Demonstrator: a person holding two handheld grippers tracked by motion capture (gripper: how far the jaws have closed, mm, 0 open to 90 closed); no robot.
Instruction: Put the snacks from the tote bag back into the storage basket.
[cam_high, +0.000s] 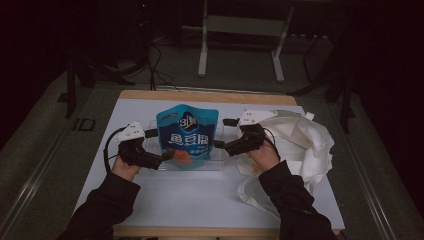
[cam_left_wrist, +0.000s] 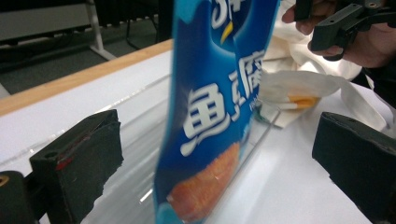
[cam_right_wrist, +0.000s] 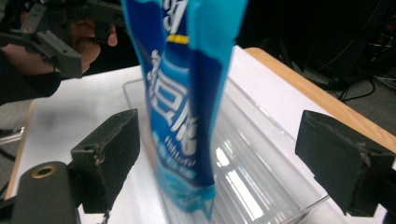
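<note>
A blue snack pouch (cam_high: 187, 135) with white lettering stands upright in a clear plastic tray (cam_high: 218, 156) on the white table. My left gripper (cam_high: 159, 145) is at the pouch's left edge, jaws wide apart, pads not touching it. My right gripper (cam_high: 223, 133) is at its right edge, also open and clear of it. In the left gripper view the pouch (cam_left_wrist: 210, 116) stands between the spread jaws of my left gripper (cam_left_wrist: 217, 163), above the tray wall (cam_left_wrist: 135, 121). In the right gripper view the pouch (cam_right_wrist: 187, 93) stands edge-on between the jaws of my right gripper (cam_right_wrist: 226, 158), inside the tray (cam_right_wrist: 261, 154).
A crumpled white cloth bag (cam_high: 300, 140) lies at the right of the table, under the right forearm; something orange (cam_left_wrist: 301, 100) shows at its mouth. The white tabletop (cam_high: 200, 200) has a wooden rim (cam_high: 200, 95) at the back. Dark stands and cables are beyond.
</note>
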